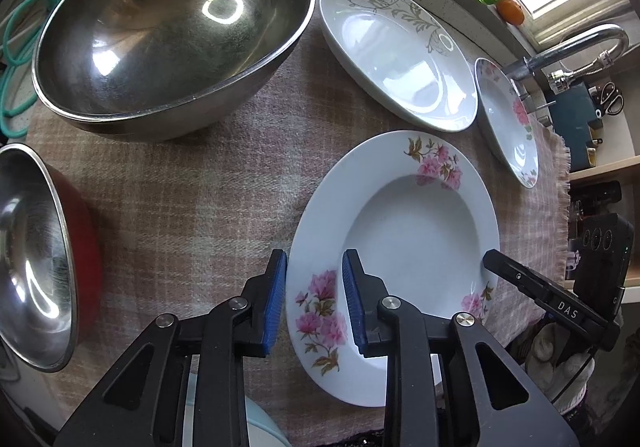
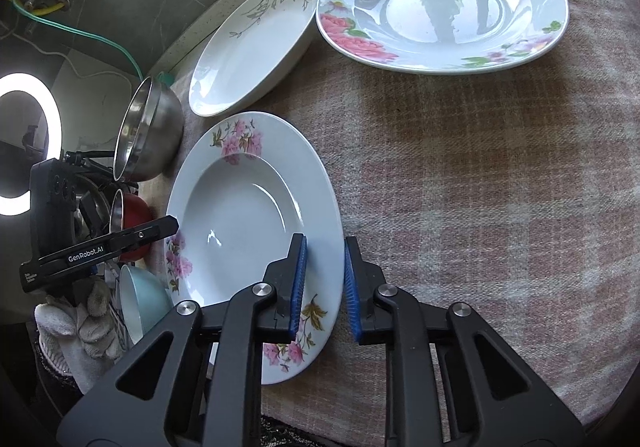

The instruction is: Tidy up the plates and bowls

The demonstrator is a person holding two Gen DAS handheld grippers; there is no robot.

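Observation:
A white deep plate with pink flowers (image 1: 416, 231) (image 2: 240, 223) lies flat on a checked cloth (image 1: 200, 207). My left gripper (image 1: 315, 299) points down over the plate's left rim, one blue pad just outside the edge and the other over the rim. A gap shows around the rim, so the pads do not press on it. My right gripper (image 2: 325, 287) straddles the opposite rim the same way, its pads close to the rim but apart from it. The right gripper's finger (image 1: 520, 279) also shows beside the plate in the left wrist view.
A large steel bowl (image 1: 172, 31) and a red-sided steel bowl (image 1: 32, 255) stand to the left. A leaf-patterned plate (image 1: 400, 55) and a rose plate (image 2: 440, 3) lie behind. A light blue bowl (image 2: 144, 299) sits near the cloth's front edge, and a faucet (image 1: 580, 43) stands at the right.

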